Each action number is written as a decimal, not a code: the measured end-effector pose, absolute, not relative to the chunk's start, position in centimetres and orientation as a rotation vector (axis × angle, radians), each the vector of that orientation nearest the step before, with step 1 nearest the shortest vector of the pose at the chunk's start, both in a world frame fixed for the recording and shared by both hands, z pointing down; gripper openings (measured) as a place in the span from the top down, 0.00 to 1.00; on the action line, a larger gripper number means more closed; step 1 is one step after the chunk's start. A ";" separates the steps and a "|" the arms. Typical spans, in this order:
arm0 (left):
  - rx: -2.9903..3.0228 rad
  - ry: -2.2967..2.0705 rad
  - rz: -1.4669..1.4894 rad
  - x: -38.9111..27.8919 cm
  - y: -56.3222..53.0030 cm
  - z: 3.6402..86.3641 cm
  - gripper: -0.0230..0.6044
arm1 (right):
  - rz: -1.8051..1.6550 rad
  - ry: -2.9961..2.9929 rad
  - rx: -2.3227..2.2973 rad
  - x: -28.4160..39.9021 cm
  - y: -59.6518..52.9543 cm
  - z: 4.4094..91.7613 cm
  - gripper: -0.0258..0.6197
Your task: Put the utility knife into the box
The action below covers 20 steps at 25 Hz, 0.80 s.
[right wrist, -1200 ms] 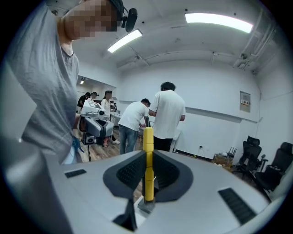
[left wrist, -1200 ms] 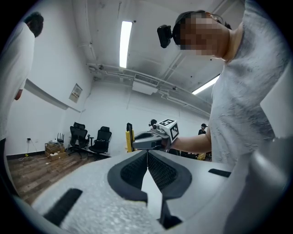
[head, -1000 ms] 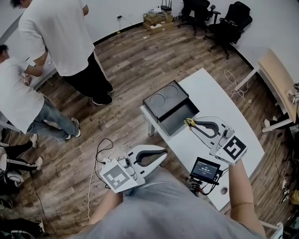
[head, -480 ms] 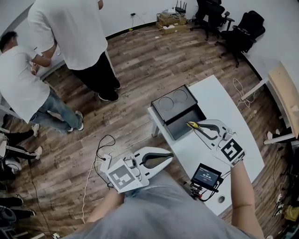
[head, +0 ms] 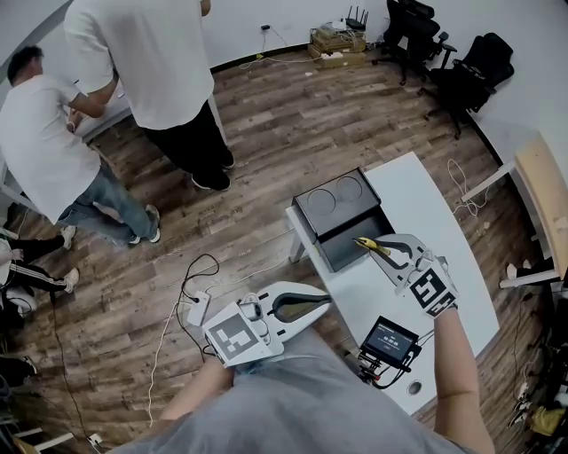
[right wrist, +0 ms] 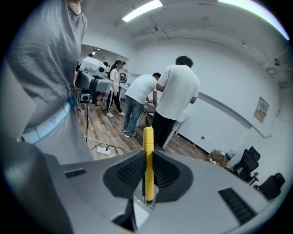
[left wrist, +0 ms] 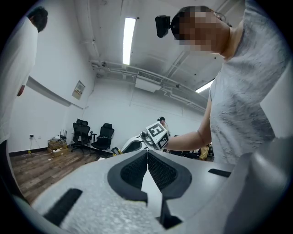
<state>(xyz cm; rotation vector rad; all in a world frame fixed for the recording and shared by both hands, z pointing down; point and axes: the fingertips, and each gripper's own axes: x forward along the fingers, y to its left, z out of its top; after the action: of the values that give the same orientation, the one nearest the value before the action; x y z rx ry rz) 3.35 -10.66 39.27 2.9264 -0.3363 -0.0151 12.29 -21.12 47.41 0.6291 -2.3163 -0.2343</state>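
Black box [head: 330, 209] sits open on white table [head: 444, 266]; right gripper [head: 363, 242] clamps yellow utility knife [right wrist: 148, 170] at its edge, left gripper [head: 323, 301] closed, empty.

I count two grippers, left gripper [head: 325, 302] and right gripper [head: 364, 243], one utility knife [right wrist: 148, 141], one box [head: 330, 206], one screen [head: 390, 337] and one counter [head: 444, 244]. Also two standing people [head: 142, 62] and two office chairs [head: 413, 27].

Right gripper [head: 380, 249] brought utility knife [head: 364, 242] nearer box [head: 330, 202].
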 end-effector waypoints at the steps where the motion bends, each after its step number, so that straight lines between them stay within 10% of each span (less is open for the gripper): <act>1: 2.926 -0.337 -0.014 3.3 -10.6 39.3 0.93 | -0.234 -2.298 0.623 12.4 -21.1 47.8 0.88; 20: 2.915 -0.354 -0.011 3.1 -10.7 39.6 0.93 | -0.365 -2.114 0.506 11.6 -22.6 52.8 0.88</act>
<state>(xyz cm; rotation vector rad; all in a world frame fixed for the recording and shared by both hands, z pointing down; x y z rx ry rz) 3.06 -10.70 39.56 2.9152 -0.3544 -0.0107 11.62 -22.56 52.81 0.5060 -2.1140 -0.3652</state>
